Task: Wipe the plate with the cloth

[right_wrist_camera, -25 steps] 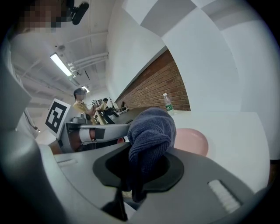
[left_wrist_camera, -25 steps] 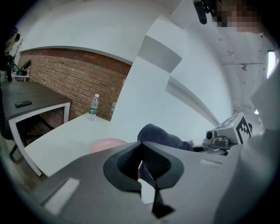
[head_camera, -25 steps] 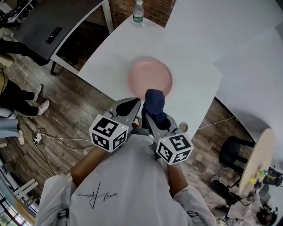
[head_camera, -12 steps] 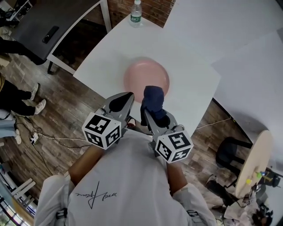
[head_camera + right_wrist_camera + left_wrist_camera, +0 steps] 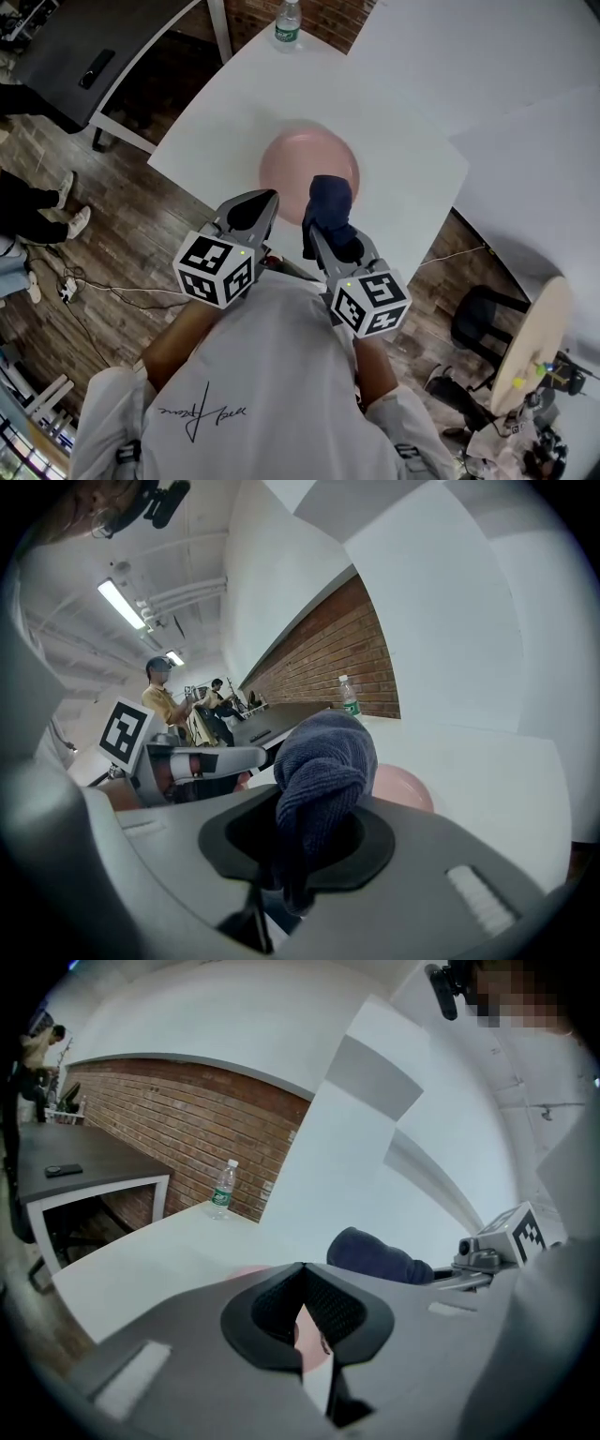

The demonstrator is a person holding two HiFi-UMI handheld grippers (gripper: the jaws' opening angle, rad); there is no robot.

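left gripper [image 5: 264, 199] shut, empty | right gripper [image 5: 326, 234] clamps cloth [image 5: 328, 200] by plate [image 5: 286, 161] | bottle [image 5: 287, 23] label illegible

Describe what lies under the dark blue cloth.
The pink plate on the white table; the cloth, clamped in the right hand-held gripper, covers its near rim. Contact cannot be judged.
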